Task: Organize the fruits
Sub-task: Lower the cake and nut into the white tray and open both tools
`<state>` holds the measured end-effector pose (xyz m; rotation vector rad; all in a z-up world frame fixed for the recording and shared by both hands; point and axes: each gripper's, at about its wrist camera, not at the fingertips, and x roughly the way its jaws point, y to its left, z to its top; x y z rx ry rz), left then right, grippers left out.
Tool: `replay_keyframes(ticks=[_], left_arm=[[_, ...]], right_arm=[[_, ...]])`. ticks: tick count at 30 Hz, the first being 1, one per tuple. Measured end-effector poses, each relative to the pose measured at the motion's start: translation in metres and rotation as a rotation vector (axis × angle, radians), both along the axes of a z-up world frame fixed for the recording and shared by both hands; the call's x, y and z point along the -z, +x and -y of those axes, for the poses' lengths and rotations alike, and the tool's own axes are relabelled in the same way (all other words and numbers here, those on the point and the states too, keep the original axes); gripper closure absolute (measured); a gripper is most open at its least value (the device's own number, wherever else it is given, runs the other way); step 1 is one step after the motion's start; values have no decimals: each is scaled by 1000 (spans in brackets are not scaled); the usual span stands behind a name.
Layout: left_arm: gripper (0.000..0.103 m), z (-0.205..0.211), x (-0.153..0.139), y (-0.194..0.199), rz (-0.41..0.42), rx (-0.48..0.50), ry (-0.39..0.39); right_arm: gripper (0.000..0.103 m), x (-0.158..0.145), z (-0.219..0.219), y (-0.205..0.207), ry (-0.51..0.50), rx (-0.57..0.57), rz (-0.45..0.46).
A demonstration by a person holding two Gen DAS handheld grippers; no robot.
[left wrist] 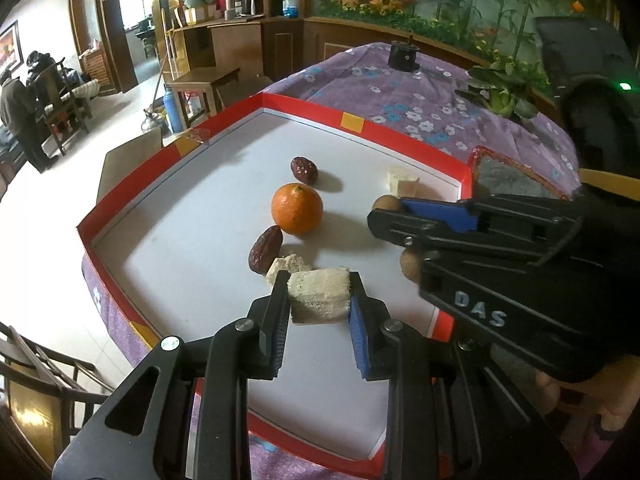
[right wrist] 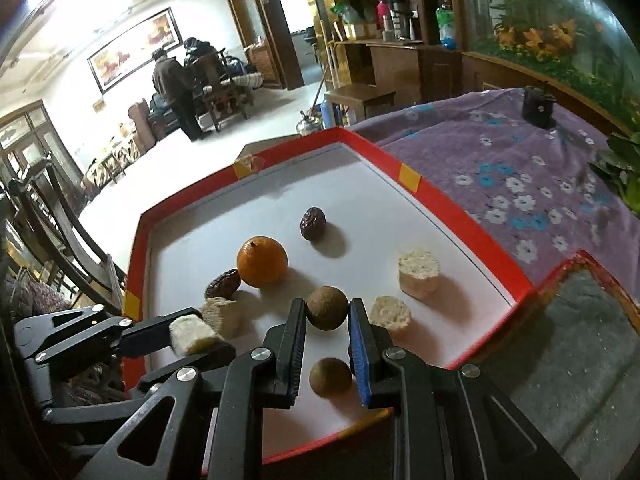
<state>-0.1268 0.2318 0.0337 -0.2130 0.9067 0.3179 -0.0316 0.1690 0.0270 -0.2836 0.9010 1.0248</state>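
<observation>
Over the red tray, left tongs pinching a pale chunk, right tongs pinching a brown ball.

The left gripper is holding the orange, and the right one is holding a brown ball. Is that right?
Not quite. The left gripper holds a pale chunk, not the orange, which sits free in the tray; the left wrist view shows this. The right gripper does hold a brown ball.

Tray: on your bench.
Orange: mid-tray, between two dates.
Round fruit: in your right tool.
Chunk: in your left tool.
</observation>
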Motion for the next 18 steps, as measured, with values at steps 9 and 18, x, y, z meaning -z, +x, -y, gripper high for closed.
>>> replay_keyframes(ticks=[9, 18], left_arm=[[74, 4, 1, 4, -13, -10, 25], [56, 9, -6, 0, 2, -25, 54]], right_arm=[[83, 7, -12, 0, 4, -39, -18], [82, -5, 7, -6, 35, -12, -10]])
